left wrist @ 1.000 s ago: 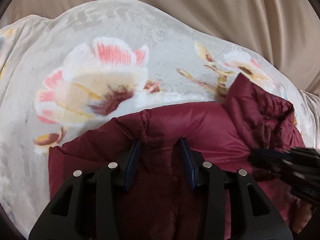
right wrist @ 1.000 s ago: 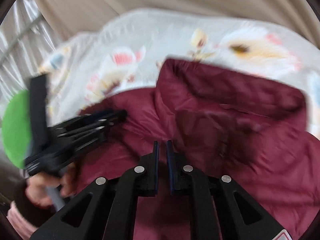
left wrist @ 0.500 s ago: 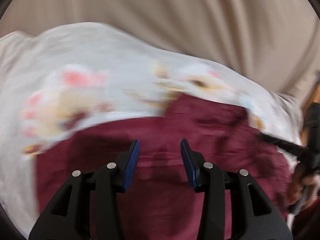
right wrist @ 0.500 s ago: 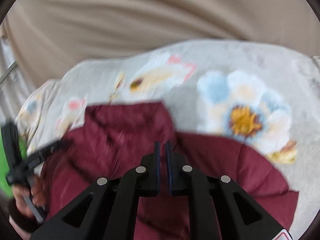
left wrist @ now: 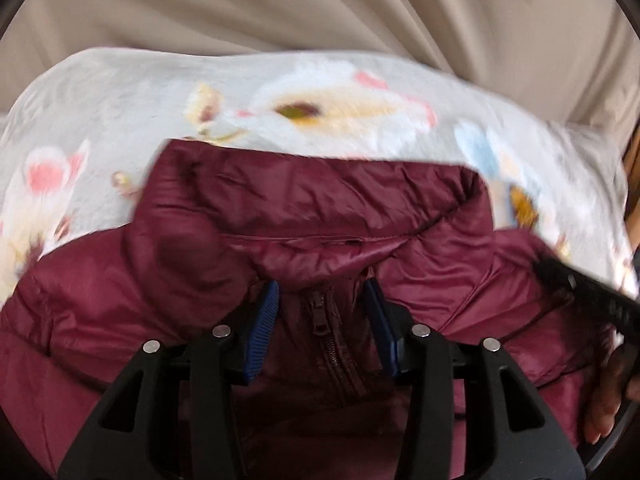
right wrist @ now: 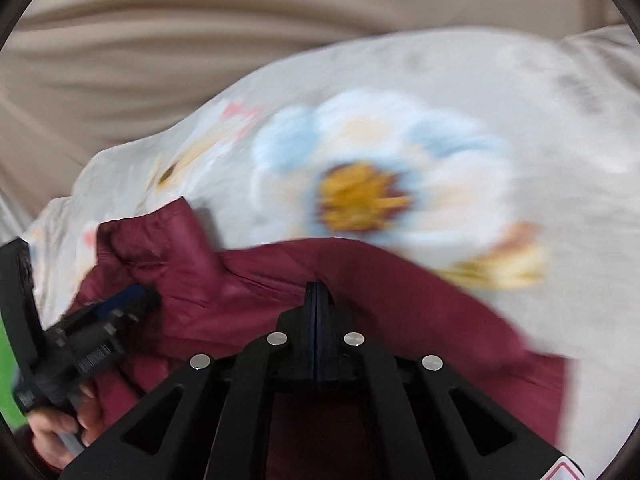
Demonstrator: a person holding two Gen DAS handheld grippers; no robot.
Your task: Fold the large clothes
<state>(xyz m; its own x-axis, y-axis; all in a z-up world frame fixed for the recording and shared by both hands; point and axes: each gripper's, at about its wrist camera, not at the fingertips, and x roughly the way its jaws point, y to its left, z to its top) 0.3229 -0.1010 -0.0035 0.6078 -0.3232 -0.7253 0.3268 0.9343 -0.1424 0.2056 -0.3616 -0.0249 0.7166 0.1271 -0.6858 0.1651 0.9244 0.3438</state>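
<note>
A maroon puffer jacket [left wrist: 320, 208] lies on a floral blanket [left wrist: 120, 100], collar toward the far side and zipper [left wrist: 320, 308] down the middle. My left gripper [left wrist: 320, 300] is open, its blue pads on either side of the zipper just below the collar. My right gripper [right wrist: 318, 292] is shut, its tips at the jacket's [right wrist: 400, 280] shoulder edge; whether cloth is pinched between them is unclear. The left gripper also shows at the left of the right wrist view [right wrist: 120, 300], and the right gripper at the right edge of the left wrist view [left wrist: 580, 288].
The floral blanket [right wrist: 440, 140] covers the whole surface under the jacket. Beige draped fabric [left wrist: 320, 0] hangs behind it. A green patch [right wrist: 6, 368] shows at the far left of the right wrist view.
Both grippers have swung rightward over the jacket. The left now faces the collar and zipper instead of the left shoulder. The right has moved to the jacket's right shoulder edge.
</note>
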